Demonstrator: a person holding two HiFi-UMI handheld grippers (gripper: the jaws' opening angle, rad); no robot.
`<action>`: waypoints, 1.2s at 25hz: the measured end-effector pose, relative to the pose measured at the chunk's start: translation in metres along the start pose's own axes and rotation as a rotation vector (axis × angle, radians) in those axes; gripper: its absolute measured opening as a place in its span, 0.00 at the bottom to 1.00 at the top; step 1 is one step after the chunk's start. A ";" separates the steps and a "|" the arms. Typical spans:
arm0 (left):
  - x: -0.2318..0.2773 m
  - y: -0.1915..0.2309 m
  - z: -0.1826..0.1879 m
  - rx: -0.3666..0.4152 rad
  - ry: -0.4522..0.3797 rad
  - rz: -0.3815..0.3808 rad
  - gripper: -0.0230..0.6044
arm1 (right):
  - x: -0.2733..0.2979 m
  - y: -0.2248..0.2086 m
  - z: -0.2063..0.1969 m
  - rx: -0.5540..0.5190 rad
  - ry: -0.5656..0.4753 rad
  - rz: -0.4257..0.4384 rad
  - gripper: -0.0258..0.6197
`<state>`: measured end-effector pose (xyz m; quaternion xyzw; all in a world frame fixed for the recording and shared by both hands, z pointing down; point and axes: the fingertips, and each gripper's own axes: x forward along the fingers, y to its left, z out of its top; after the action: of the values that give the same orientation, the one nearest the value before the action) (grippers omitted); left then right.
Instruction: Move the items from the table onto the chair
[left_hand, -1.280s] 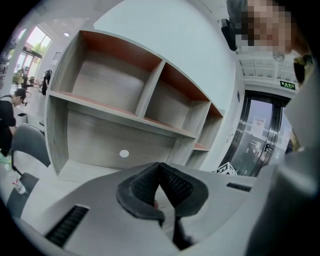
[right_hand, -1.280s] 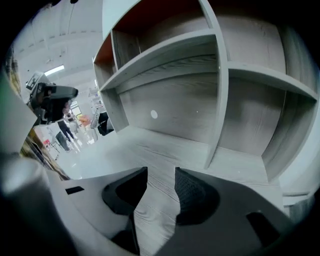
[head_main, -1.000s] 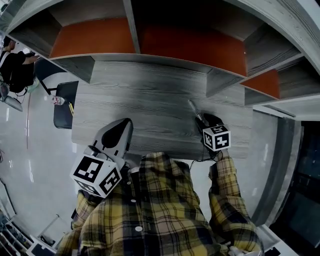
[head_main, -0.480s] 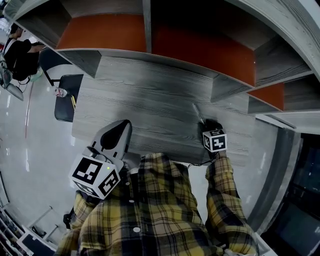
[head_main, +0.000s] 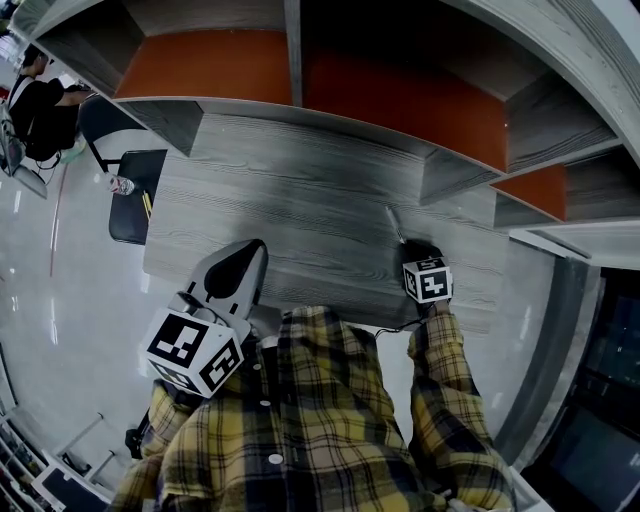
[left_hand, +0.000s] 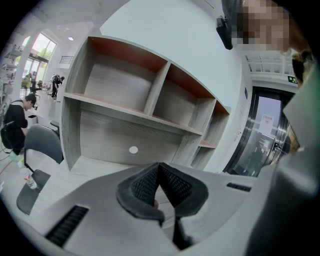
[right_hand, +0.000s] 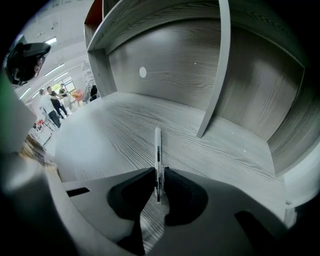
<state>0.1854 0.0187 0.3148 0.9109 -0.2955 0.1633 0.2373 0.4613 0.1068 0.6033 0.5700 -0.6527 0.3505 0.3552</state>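
Observation:
A slim white pen (right_hand: 157, 145) lies on the grey wooden table (head_main: 300, 200), pointing away from me; in the head view the pen (head_main: 395, 224) sticks out ahead of my right gripper (head_main: 418, 252). The right gripper (right_hand: 158, 172) has its jaws closing on the pen's near end, and both pads touch its sides. My left gripper (head_main: 235, 268) hangs over the table's near left edge. In the left gripper view the left gripper (left_hand: 159, 169) is shut with nothing in it. A dark chair (head_main: 132, 205) stands left of the table.
On the chair seat lie a small bottle (head_main: 118, 185) and a thin yellow stick (head_main: 147, 205). Open shelves with orange backs (head_main: 400, 95) rise behind the table, and a divider panel (right_hand: 215, 75) stands just beyond the pen. A person (head_main: 40, 120) sits at the far left.
The right gripper has edged slightly forward over the pen's near end. The left gripper has stayed by the table's near left edge.

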 end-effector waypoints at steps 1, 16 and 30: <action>0.000 0.000 0.000 -0.001 -0.002 0.001 0.04 | 0.000 -0.001 0.000 0.010 0.003 0.001 0.14; -0.010 0.004 -0.019 -0.070 0.009 0.045 0.04 | -0.055 0.054 0.052 0.140 -0.206 0.138 0.14; -0.062 0.074 -0.045 -0.170 -0.039 0.212 0.04 | -0.084 0.177 0.117 0.042 -0.309 0.345 0.14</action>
<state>0.0846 0.0182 0.3499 0.8542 -0.4072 0.1442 0.2893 0.2861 0.0659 0.4630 0.5040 -0.7799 0.3280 0.1738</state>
